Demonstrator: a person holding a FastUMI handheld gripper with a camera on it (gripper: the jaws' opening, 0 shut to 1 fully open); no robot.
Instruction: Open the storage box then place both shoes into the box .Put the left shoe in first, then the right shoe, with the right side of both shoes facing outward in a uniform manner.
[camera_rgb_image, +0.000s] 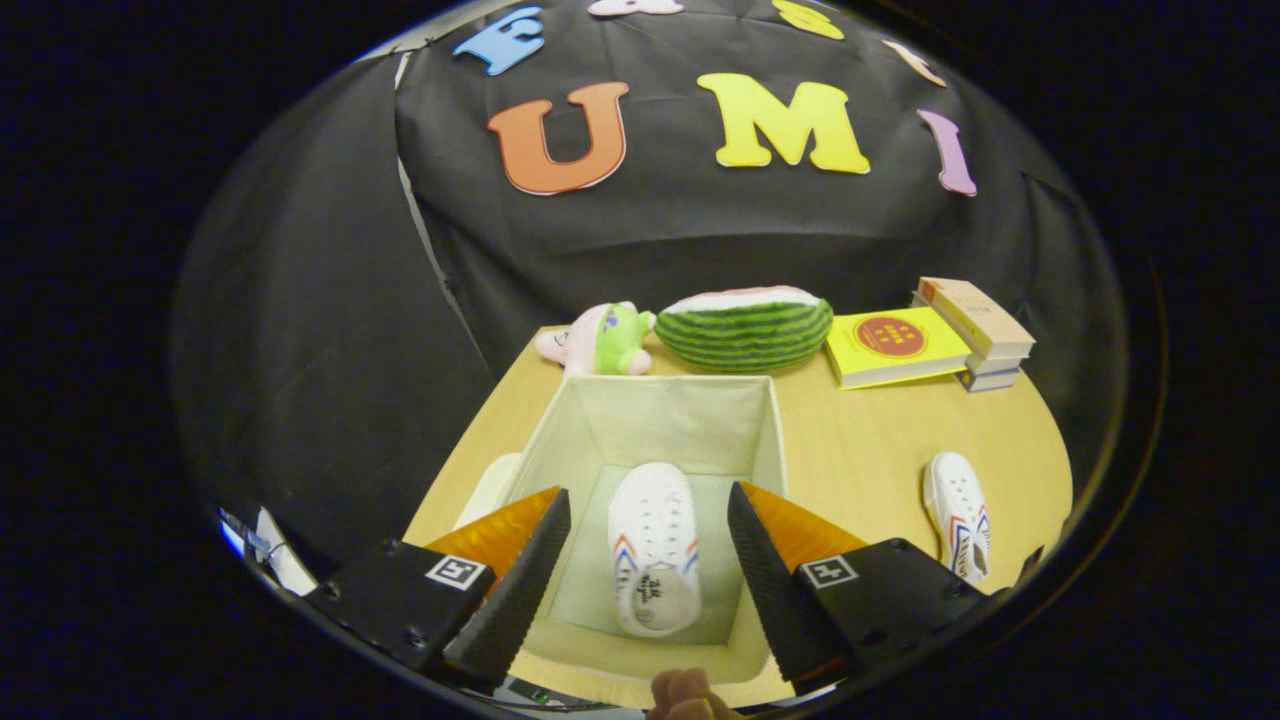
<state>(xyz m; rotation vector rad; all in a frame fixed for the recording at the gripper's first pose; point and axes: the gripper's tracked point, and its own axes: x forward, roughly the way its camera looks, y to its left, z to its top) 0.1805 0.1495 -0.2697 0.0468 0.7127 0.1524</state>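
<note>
The tool (648, 560) hung wide and empty over the open box (655, 400) at frame centre, one shoe (652, 548) already lying inside. The second shoe (958, 515) waited on the counter (860, 440), lower right; fetching it seemed the next step.

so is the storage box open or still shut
Open. The storage box has no lid over it, and one white shoe lies on its floor, seen between the open gripper fingers.
</note>
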